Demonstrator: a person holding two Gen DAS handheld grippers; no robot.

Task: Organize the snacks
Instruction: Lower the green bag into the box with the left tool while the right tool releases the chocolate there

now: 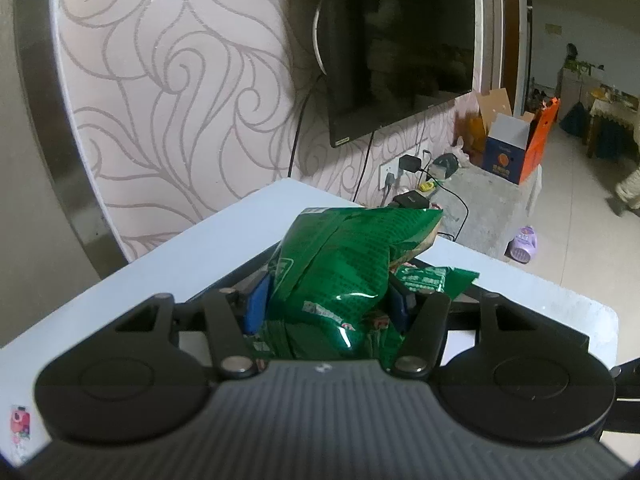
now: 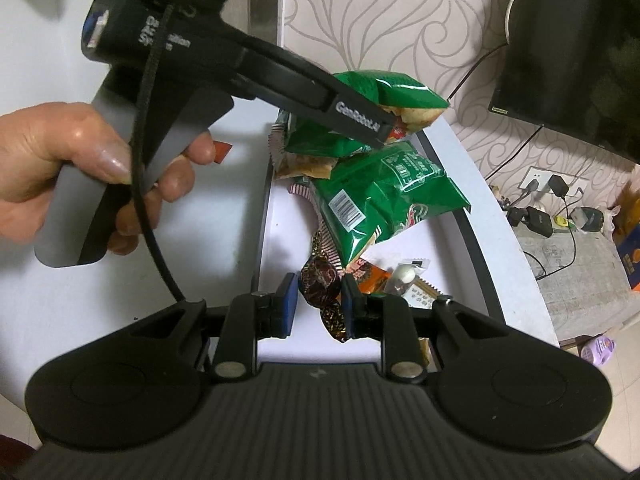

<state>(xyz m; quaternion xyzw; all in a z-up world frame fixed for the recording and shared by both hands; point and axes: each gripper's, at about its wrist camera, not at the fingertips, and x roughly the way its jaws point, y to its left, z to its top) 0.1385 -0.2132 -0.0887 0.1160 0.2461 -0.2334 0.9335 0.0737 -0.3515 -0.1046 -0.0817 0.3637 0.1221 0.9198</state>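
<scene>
Right wrist: three green snack bags (image 2: 384,204), one brown candy (image 2: 320,280).

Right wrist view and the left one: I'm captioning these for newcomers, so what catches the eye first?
The green snack bag fills the left view, pinched in the left claw above the white table. In the right view the right claw has its pads either side of a dark brown wrapped candy, with more green packets piled in the tray beyond.
</scene>
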